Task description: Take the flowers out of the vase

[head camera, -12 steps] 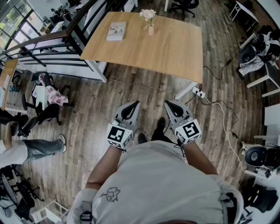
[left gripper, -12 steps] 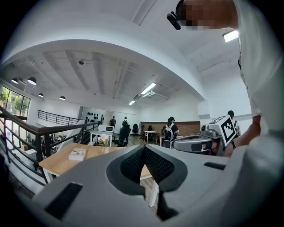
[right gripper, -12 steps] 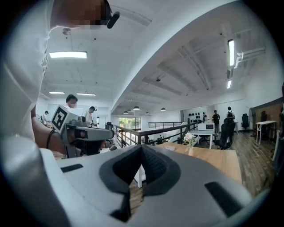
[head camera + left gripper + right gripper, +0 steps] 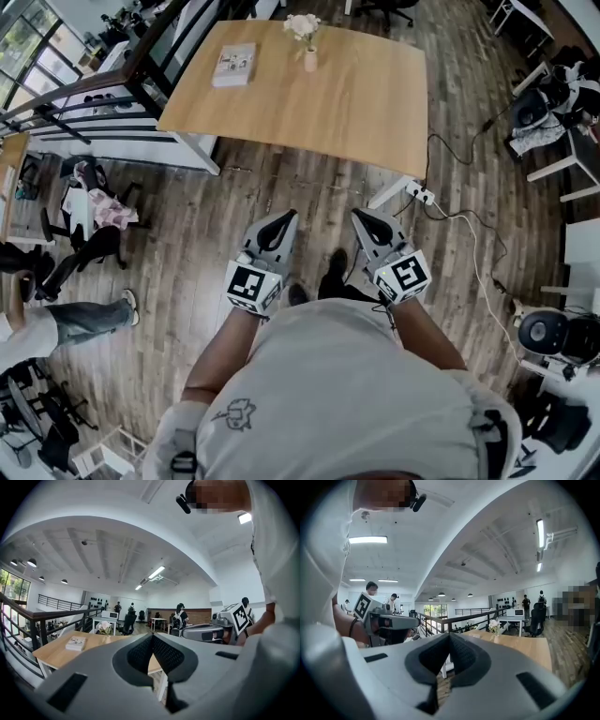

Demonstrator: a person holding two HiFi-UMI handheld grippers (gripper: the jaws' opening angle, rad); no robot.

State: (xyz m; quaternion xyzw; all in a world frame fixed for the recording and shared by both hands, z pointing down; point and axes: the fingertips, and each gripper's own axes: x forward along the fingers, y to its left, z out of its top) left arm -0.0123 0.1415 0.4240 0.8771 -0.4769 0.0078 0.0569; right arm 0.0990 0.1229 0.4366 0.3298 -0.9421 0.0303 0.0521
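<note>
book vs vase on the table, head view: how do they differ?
Pose: the book lies flat; the vase stands upright. Shape: the book is a broad, flat rectangle; the vase is small and narrow. Load: the vase holds pale flowers; nothing lies on the book. Shared: both sit on the wooden table, toward its far edge, apart from each other.

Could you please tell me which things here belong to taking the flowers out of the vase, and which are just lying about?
For the job: flowers; vase; the table they stand on; left tool and right tool, both shut and empty.

Lying about: book on the table; power strip.
</note>
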